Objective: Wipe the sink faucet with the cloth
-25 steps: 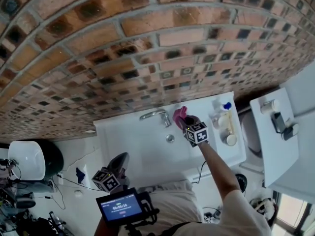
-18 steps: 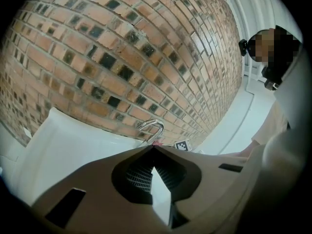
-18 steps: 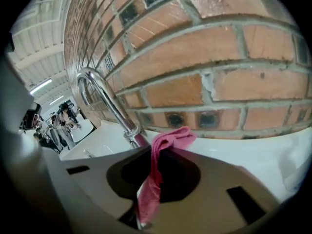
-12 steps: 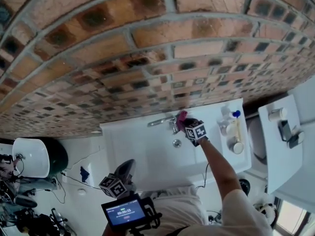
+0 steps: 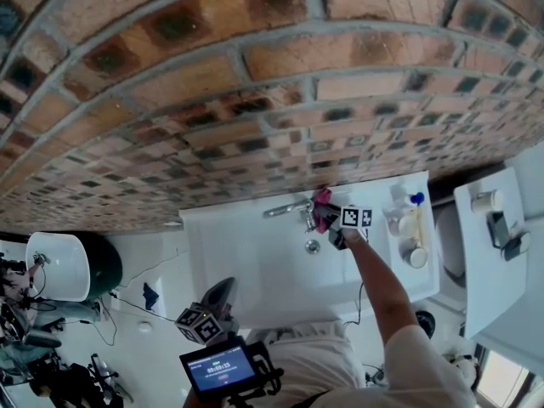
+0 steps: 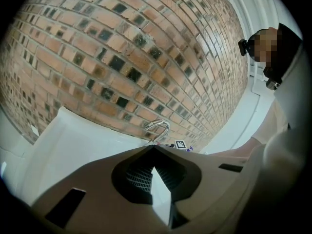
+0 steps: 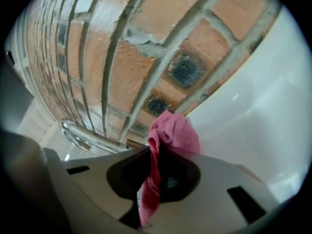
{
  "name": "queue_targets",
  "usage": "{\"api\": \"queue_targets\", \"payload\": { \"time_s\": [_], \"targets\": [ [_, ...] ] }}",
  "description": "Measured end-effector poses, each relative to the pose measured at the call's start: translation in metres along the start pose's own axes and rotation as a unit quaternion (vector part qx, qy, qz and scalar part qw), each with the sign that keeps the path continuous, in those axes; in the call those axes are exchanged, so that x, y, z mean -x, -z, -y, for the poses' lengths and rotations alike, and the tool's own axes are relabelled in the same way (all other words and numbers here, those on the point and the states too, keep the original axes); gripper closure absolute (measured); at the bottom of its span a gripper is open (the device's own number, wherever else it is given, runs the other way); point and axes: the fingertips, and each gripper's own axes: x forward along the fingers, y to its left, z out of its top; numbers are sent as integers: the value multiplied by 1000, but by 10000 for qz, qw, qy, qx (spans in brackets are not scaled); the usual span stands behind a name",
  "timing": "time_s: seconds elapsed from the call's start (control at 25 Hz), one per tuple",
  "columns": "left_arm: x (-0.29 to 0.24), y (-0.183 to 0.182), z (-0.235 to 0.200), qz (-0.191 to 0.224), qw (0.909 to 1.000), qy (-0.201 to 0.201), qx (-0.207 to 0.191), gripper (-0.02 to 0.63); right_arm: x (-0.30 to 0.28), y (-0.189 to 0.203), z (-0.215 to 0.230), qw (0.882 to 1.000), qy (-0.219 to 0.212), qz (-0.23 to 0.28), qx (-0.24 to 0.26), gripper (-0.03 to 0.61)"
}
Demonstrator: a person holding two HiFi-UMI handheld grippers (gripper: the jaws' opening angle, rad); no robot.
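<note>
The right gripper [image 7: 157, 155] pinches the pink cloth [image 7: 171, 130] just beside the faucet [image 5: 286, 208] at the back edge of the sink [image 5: 246, 266]. The left gripper [image 6: 154, 149] is closed and empty. Wiping looks ready to start; next, press the cloth on and rub along it

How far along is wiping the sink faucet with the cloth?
Done: the right gripper is shut on the pink cloth. In hand: the cloth sits up at the base of the faucet, so the wiping looks under way. Left: the curved spout shows no cloth on it, and how much is already wiped can't be told. The left gripper is shut and empty, well off the faucet.
</note>
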Motion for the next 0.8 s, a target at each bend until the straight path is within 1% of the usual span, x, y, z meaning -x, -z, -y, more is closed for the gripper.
{"api": "queue_targets", "payload": {
  "time_s": [0.08, 0.16, 0.28, 0.44, 0.52, 0.68, 0.8],
  "targets": [
    [2, 1, -1, 46, 10000, -22, 77, 621, 2, -4, 2, 9989, -161, 245, -353, 532],
    [3, 1, -2, 85, 9999, -40, 121, 621, 3, -6, 6, 9976, -220, 409, -516, 532],
    [5, 1, -3, 124, 9998, -63, 155, 621, 0, -5, 6, 9936, -384, 544, -909, 532],
    [9, 2, -5, 193, 9996, -111, 186, 621, 1, -7, 14, 9851, -437, 669, -1523, 532],
    [12, 4, -7, 215, 9994, -120, 239, 621, 1, -8, 16, 9834, -418, 729, -1611, 532],
    [21, 6, -12, 206, 9992, -203, 269, 621, 1, -8, 17, 9842, -345, 735, -1576, 532],
    [23, 7, -12, 178, 9993, -166, 277, 621, 4, -13, 17, 9854, -323, 782, -1479, 532]
  ]
}}
